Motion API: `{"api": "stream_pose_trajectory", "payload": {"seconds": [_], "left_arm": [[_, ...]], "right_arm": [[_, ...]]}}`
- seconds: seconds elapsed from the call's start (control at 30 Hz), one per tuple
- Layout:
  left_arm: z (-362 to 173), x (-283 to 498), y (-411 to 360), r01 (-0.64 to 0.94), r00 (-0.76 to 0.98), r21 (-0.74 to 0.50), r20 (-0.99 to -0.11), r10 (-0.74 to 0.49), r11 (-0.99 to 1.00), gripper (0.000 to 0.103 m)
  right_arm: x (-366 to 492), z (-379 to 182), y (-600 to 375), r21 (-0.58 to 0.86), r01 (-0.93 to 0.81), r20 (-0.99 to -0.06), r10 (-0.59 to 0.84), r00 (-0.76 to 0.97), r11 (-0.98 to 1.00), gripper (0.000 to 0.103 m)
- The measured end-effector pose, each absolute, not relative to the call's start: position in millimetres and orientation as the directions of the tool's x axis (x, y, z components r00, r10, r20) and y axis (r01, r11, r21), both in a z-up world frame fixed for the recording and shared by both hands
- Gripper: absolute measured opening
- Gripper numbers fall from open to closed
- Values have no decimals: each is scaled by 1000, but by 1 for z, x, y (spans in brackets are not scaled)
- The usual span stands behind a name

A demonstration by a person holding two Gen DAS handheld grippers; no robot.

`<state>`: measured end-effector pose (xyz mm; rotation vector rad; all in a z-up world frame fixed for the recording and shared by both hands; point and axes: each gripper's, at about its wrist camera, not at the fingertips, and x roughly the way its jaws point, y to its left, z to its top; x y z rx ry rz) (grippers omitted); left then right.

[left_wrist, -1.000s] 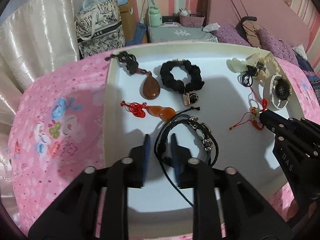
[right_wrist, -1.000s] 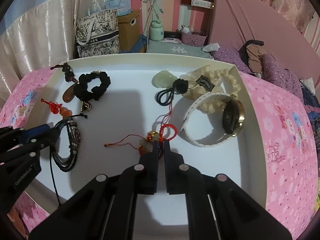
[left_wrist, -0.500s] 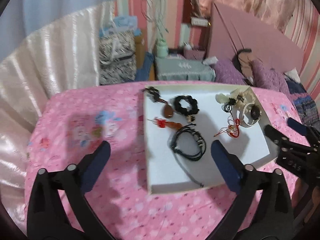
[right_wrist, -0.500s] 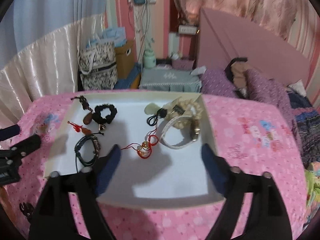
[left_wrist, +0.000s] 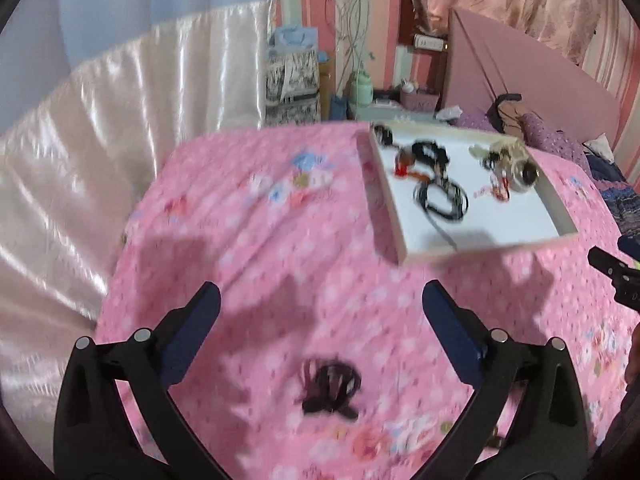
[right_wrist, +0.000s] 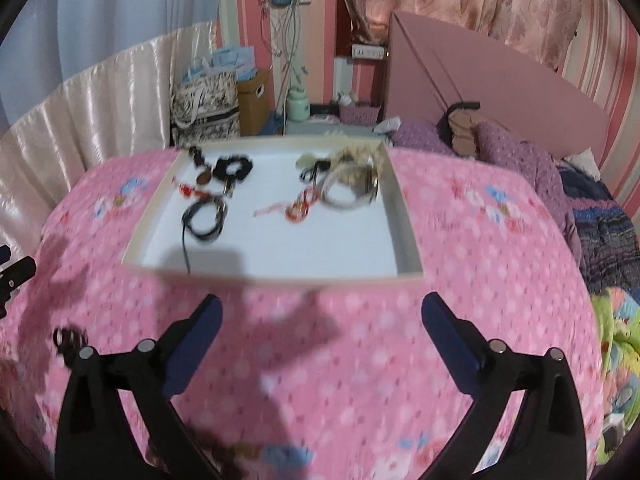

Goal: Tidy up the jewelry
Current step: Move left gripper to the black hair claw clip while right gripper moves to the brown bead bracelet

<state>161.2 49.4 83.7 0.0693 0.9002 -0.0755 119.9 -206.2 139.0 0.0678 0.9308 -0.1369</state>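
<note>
A white tray (right_wrist: 405, 220) on the pink flowered cloth holds several pieces: a black cord bracelet (right_wrist: 206, 218), a red cord charm (right_wrist: 298, 208), a white-strap watch (right_wrist: 352, 190), a black scrunchie (right_wrist: 234, 168) and a brown pendant (right_wrist: 204, 178). My right gripper (right_wrist: 320, 320) hovers over the cloth in front of the tray, jaws opening, nothing between them. My left gripper (left_wrist: 320, 320) is open and empty, left of the tray (left_wrist: 384, 200). A dark bow-like piece (left_wrist: 330, 386) lies on the cloth below the left gripper. The picture is blurred.
Purple pillows (right_wrist: 516, 152) and a pink headboard stand to the right. A patterned bag (right_wrist: 208, 108) and a brown box sit behind the tray. A shiny cream curtain (left_wrist: 120, 140) runs along the left. A green-yellow cloth (right_wrist: 616, 328) lies at the right edge.
Both grippers have let go, the left of the black bracelet and the right of the red charm, and opened wide. Both drew back and up from the tray; the left swung leftward.
</note>
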Motion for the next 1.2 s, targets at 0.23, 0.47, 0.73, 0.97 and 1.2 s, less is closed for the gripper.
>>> {"api": "stream_pose_trajectory", "payload": {"seconds": [0.23,0.47,0.73,0.97,1.2], "left_arm": [[53,134,47,136,574,66,-818,-25,988,100],[25,124,34,182,522,57,-852,-47,982,100],[7,129,38,167,492,43,-870,-46,985,99],[2,132,35,187,478,39,-877,-56,982,86],[-6,137,33,199,444,24,-893,-69,980,68]], "right_arm": [[83,116,-184,-42,81,-847,-79,525,996,99],[61,92,-168,-34,33,-890,-46,454,999,99],[55,76,-151,-51,-14,-908,-41,417,999,99],[55,69,-142,-48,-44,-921,-27,388,998,98],[58,54,-138,-29,-56,-938,-8,347,998,75]]}}
